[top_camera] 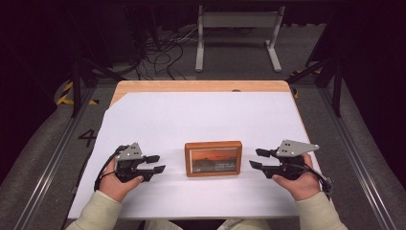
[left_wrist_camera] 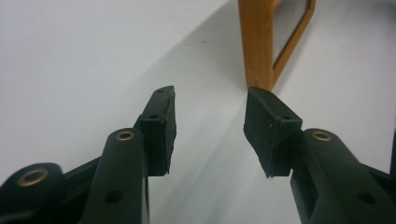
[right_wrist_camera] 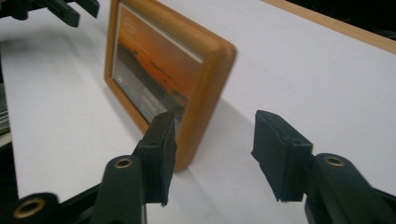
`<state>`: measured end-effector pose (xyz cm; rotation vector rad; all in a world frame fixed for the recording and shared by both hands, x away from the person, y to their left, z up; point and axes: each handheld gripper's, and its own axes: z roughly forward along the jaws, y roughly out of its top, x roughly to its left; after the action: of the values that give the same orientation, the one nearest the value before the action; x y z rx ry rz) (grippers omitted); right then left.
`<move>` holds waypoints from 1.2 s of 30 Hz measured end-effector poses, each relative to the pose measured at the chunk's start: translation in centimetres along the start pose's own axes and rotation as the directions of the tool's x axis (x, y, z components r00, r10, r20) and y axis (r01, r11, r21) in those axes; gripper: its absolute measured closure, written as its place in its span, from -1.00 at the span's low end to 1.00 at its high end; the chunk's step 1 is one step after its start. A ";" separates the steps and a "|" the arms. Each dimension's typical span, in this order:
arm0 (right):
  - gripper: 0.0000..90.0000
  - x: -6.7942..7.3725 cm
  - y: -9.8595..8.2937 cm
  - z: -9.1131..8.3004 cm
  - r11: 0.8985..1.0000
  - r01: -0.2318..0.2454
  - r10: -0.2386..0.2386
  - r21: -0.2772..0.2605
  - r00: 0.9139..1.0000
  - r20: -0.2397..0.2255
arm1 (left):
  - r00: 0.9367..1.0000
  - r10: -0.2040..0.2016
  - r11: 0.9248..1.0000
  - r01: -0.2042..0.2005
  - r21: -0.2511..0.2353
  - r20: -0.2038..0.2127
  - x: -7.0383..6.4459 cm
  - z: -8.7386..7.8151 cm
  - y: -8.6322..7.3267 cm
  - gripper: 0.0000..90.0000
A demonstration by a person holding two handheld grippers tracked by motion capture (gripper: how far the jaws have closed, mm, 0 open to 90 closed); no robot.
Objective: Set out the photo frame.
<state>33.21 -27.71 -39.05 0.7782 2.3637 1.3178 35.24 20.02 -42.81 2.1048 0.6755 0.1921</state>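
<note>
Jaws of both grippers stand apart with nothing between them. From the high view, the left gripper point(top_camera: 156, 163) and right gripper point(top_camera: 257, 158) rest on the white sheet point(top_camera: 201, 115) at either side of the picture frame point(top_camera: 213, 158), which lies flat near the sheet's front edge. Bare sheet stretches wide behind the frame, toward the wooden table point(top_camera: 191, 86) edge. Each gripper points inward at the frame's short sides, close but not touching it.

Left gripper point(top_camera: 157, 163) jaws apart, right gripper point(top_camera: 257, 158) jaws apart, both pointing inward
</note>
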 end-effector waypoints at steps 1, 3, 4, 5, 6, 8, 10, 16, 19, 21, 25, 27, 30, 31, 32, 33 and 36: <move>0.09 0.0 0.0 0.0 1.000 0.000 0.000 0.000 1.000 0.000 | 1.000 0.000 1.000 0.000 0.000 0.000 0.0 0.0 0.0 0.17; 0.03 -0.7 -0.2 -0.5 1.000 -0.022 0.022 -0.006 1.000 0.018 | 1.000 -0.002 1.000 0.002 -0.003 -0.012 0.4 -0.3 -0.2 0.14; -0.01 -1.4 -0.5 -0.8 0.999 -0.044 0.044 -0.010 0.998 0.034 | 1.000 -0.007 1.000 0.006 -0.009 -0.027 0.6 -0.5 -0.3 0.10; -0.01 -1.4 -0.5 -0.8 0.999 -0.044 0.044 -0.010 0.998 0.034 | 1.000 -0.007 1.000 0.006 -0.009 -0.027 0.6 -0.5 -0.3 0.08; -0.03 -1.7 -0.6 -0.9 0.999 -0.052 0.052 -0.011 0.998 0.041 | 0.999 -0.014 1.000 0.013 -0.016 -0.038 0.8 -0.6 -0.4 0.08; -0.07 -2.4 -1.0 -1.2 0.997 -0.070 0.071 -0.012 0.996 0.057 | 0.999 -0.016 1.000 0.015 -0.018 -0.051 1.1 -0.7 -0.6 0.03; -0.10 -3.0 -1.3 -1.3 0.996 -0.084 0.084 -0.009 0.994 0.071 | 0.998 -0.016 1.000 0.015 -0.021 -0.064 1.3 -0.8 -0.7 -0.04; -0.23 -4.3 -2.5 -1.4 0.994 -0.105 0.104 -0.001 0.989 0.105 | 0.996 -0.040 0.999 0.038 -0.031 -0.085 2.3 -1.2 -1.4 -0.15; -0.31 -4.8 -3.0 -1.3 0.993 -0.116 0.115 0.001 0.986 0.121 | 0.994 -0.054 0.998 0.050 -0.034 -0.096 3.0 -1.3 -1.9 -0.18; -0.36 -5.1 -3.4 -1.2 0.991 -0.130 0.130 -0.007 0.983 0.130 | 0.993 -0.056 0.998 0.052 -0.035 -0.108 3.4 -1.2 -2.3 -0.24; -0.47 -5.8 -4.4 -0.9 0.988 -0.152 0.151 -0.009 0.977 0.151 | 0.991 -0.058 0.998 0.055 -0.030 -0.119 4.0 -1.1 -2.8 -0.33; -0.48 -5.9 -4.6 -0.7 0.988 -0.154 0.153 -0.008 0.976 0.155 | 0.991 -0.058 0.998 0.055 -0.033 -0.120 4.2 -1.0 -3.0 -0.35; -0.49 -6.3 -5.4 -0.3 0.986 -0.165 0.163 -0.004 0.973 0.163 | 0.991 -0.050 0.999 0.048 -0.019 -0.127 4.4 -0.6 -3.2 -0.42; -0.49 -6.4 -5.6 -0.2 0.986 -0.167 0.164 0.000 0.972 0.166 | 0.990 -0.048 0.999 0.046 -0.012 -0.132 4.4 -0.5 -3.2 -0.43; -0.49 -6.5 -5.8 -0.1 0.986 -0.166 0.164 0.001 0.972 0.168 | 0.990 -0.043 0.999 0.043 -0.008 -0.138 4.5 -0.5 -3.3 -0.43; -0.49 -6.5 -6.0 0.1 0.985 -0.171 0.168 0.004 0.971 0.168 | 0.989 -0.039 0.999 0.039 -0.001 -0.143 4.5 -0.4 -3.3 -0.44; -0.50 -6.6 -6.4 0.4 0.984 -0.179 0.175 0.008 0.970 0.169 | 0.990 -0.045 0.999 0.045 -0.003 -0.133 4.4 -0.3 -3.3 -0.45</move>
<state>36.76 -34.16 -44.63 1.0847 2.2233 1.2398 37.54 24.04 -45.77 2.0878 0.8008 0.3096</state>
